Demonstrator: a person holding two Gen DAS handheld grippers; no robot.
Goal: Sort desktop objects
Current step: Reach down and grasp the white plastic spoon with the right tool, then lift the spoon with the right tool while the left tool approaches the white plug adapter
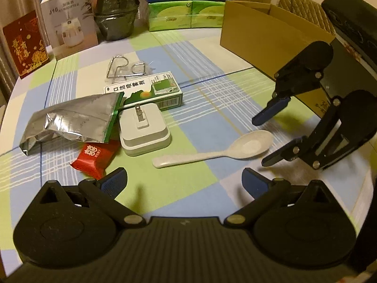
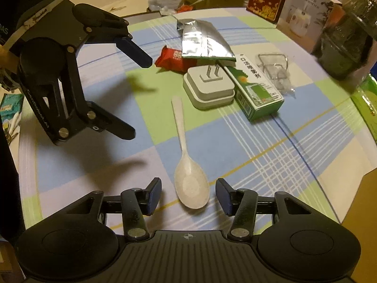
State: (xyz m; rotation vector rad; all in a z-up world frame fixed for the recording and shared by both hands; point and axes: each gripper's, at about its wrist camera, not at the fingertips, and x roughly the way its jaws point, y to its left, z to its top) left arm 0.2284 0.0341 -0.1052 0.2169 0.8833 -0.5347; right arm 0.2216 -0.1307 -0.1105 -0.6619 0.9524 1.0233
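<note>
Two grippers over the checked counter (image 2: 271,155). My right gripper (image 2: 188,195) hangs low centre in its wrist view, jaws apart either side of the white spoon (image 2: 188,174), its bowl between the pads, untouched. My left gripper (image 1: 183,184), jaws wide apart, grips nothing. Mid-frame cluster: white charger (image 2: 209,87), green box (image 2: 256,92), foil pouch (image 2: 205,40), red packet (image 2: 174,59).

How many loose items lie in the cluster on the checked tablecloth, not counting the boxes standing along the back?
6. Spoon nearest the right tool; white plug adapter beyond its handle; green carton beside the adapter; foil pouch and red packet behind; bagged wire piece past the carton. More may hide underneath.
</note>
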